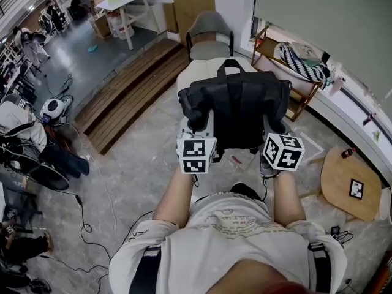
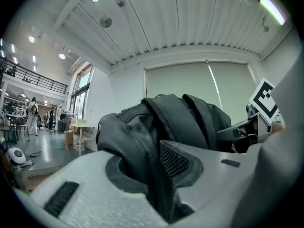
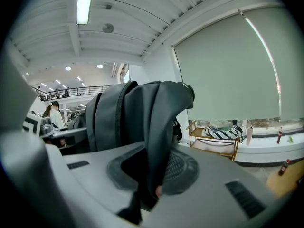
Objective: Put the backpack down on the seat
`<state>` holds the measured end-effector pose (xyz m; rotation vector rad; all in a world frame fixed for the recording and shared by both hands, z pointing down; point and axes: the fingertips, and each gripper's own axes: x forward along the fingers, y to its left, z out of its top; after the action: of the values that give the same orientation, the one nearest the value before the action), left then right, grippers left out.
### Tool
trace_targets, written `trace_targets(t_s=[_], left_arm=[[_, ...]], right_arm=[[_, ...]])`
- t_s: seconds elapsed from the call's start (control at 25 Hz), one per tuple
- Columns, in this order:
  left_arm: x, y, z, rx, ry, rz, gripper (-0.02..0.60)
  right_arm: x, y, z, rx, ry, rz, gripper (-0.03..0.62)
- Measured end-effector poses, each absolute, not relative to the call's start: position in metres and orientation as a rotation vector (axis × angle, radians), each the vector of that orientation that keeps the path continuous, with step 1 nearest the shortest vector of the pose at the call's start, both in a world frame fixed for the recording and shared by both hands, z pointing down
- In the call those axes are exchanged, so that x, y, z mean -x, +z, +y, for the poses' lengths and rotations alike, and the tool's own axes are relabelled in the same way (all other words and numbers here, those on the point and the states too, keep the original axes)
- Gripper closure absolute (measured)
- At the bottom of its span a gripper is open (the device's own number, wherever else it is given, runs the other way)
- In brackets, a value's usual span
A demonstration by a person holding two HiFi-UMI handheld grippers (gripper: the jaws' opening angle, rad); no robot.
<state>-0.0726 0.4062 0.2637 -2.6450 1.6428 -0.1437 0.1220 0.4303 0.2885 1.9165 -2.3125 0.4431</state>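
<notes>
Backpack (image 1: pixel 239 106), one, aloft near one seat (image 1: pixel 205 51); left gripper (image 2: pixel 159 170), right gripper (image 3: pixel 152 175) fingers clenched on it

backpack (image 1: pixel 239 106): black | seat (image 1: pixel 209 49): grey | cloth (image 1: pixel 300 63): black-and-white stripes | stool (image 1: pixel 339 173): tan

We find no readable words or numbers. Only coded square markers show: on the left cube (image 1: pixel 196 154), the right cube (image 1: pixel 283 151), and the round wooden tabletop (image 1: pixel 340 171) at four o'clock.
</notes>
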Motion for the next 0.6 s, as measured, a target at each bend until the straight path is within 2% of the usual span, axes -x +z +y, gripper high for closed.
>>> trace_targets(t_s=[0.6], left_arm=[[0.095,0.264,0.354,2.621,-0.178,1.704,0.488]], right_arm=[[-0.101,0.290,0.370,-1.862,0.503,-2.368,0.540]])
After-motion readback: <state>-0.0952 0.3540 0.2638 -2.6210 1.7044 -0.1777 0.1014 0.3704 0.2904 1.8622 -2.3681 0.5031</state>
